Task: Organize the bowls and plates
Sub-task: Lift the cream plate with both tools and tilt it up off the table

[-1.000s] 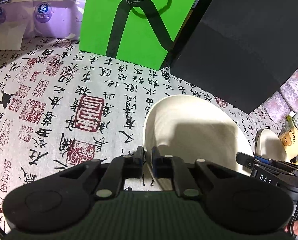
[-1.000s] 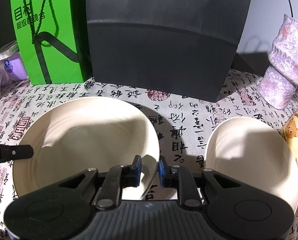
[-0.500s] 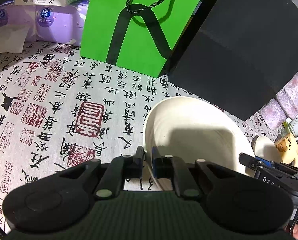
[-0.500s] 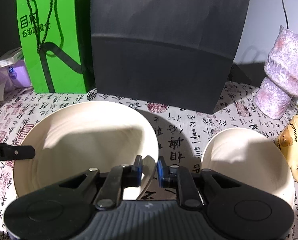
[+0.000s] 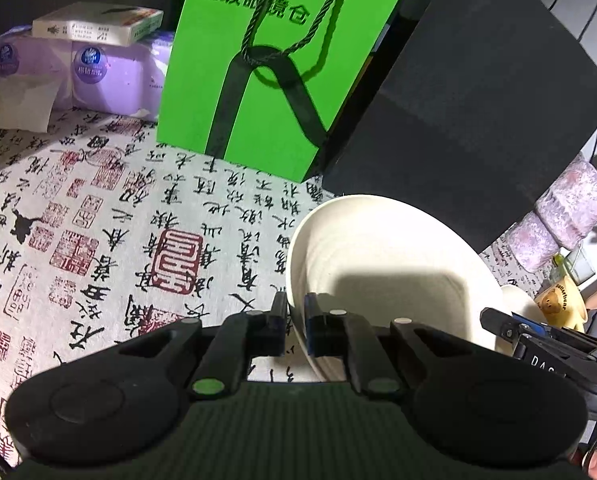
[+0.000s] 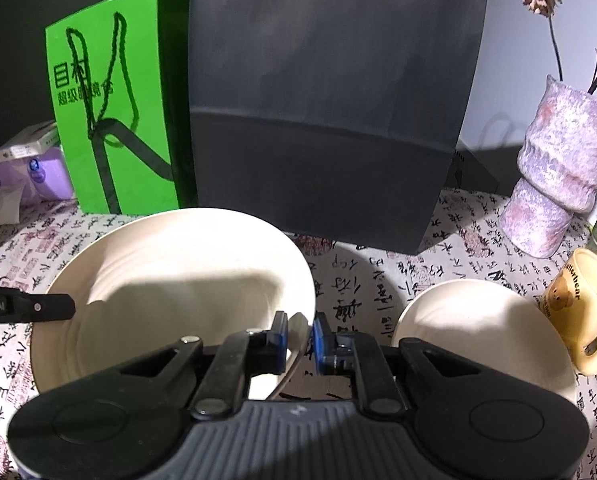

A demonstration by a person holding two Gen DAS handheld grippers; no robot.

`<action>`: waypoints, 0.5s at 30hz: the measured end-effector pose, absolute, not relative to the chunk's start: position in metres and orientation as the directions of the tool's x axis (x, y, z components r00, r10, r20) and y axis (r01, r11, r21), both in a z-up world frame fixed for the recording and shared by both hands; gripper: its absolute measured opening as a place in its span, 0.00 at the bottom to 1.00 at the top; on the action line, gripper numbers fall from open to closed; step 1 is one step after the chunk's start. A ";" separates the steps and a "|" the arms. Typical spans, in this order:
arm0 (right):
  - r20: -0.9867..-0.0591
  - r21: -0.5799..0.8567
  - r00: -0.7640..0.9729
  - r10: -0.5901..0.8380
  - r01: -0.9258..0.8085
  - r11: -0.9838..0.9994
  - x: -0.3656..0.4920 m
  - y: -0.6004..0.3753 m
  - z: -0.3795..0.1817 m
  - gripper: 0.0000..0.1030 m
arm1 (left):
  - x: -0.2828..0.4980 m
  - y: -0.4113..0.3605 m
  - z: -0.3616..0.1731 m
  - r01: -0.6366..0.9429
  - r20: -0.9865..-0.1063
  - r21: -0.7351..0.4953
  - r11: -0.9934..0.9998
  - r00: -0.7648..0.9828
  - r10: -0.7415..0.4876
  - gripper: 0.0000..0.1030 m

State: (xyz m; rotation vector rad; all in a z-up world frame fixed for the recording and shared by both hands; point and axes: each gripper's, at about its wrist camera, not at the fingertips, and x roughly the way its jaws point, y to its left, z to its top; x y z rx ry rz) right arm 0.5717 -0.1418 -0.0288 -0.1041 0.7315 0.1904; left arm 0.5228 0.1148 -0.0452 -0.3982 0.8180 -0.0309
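— What has changed since a second ago?

— My right gripper [image 6: 300, 334] has just been closing; its pads now pinch the right rim of the large plate [image 6: 178, 276]. My left gripper [image 5: 295, 320] was already clamped on the opposite rim [image 5: 294, 280], and it still is. In both wrist views the bags behind stand lower in the picture than before, the plate's far edge tips up, and more cloth shows beyond it, so the plate looks raised between my two grips.

— How does the plate look?

— Cream-white, round, with faint ridged rings inside and a broad shadow across its middle. It sits in front of the black bag [image 6: 330, 100], over the calligraphy tablecloth [image 5: 98, 240], one gripper on each side.

— Count what you see.

— Two pieces of crockery: the large plate and a smaller cream dish [image 6: 478, 332] to its right, lying on the cloth just beside a yellow bear mug [image 6: 578, 308]; whether it is a bowl or a plate I cannot tell. Two standing bags, the black one and one green bag [image 5: 266, 72]. One mottled purple vase [image 6: 554, 168] with dried stems, and purple tissue packs [image 5: 98, 76] under one small box [image 5: 94, 24], far left.
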 end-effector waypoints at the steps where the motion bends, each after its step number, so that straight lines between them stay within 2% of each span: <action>1: -0.667 -0.030 0.732 0.136 -0.209 0.978 0.570 -0.142 -0.027 0.12 | 0.521 0.114 -0.043 -0.121 -0.699 -0.358 0.926 0.693 -0.179 0.09; 15: -0.616 -0.010 0.772 0.156 -0.206 0.979 0.550 -0.155 -0.008 0.12 | 0.505 0.105 -0.021 -0.072 -0.643 -0.336 0.939 0.746 -0.173 0.09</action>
